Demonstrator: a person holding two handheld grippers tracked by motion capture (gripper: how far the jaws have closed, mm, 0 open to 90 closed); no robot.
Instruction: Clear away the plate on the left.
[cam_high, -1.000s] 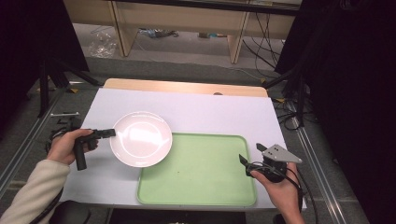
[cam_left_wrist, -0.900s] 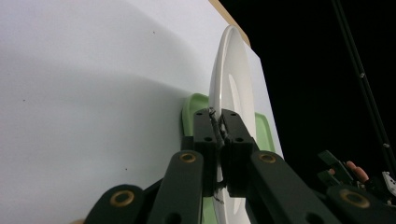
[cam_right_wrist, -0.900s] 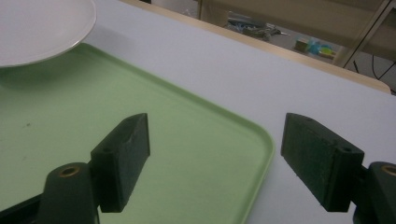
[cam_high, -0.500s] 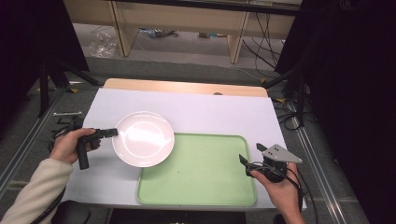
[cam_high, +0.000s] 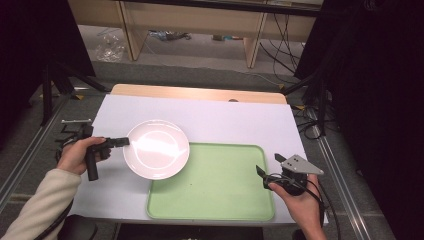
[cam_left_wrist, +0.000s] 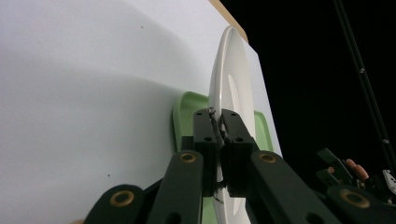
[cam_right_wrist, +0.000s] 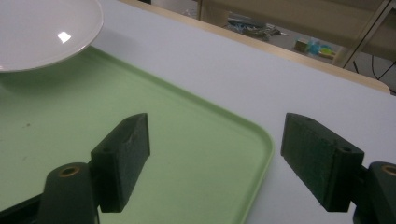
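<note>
The left gripper (cam_high: 120, 142) has its jaws pinched tight on the near-left rim of the white plate (cam_high: 157, 148). In the left gripper view the pads (cam_left_wrist: 205, 135) squeeze the rim edge-on. Gripping at the rim looks sensible, since it keeps the eating surface untouched and lets the plate be carried flat. The plate sits partly over the top-left corner of the green tray (cam_high: 220, 200) and partly over the white tabletop (cam_high: 225, 120), seemingly lifted a little, as its shadow on the tray suggests. My guess is it's headed onto the tray. The right gripper (cam_high: 267, 171) waits near the tray's right edge, jaws wide apart, holding nothing.
</note>
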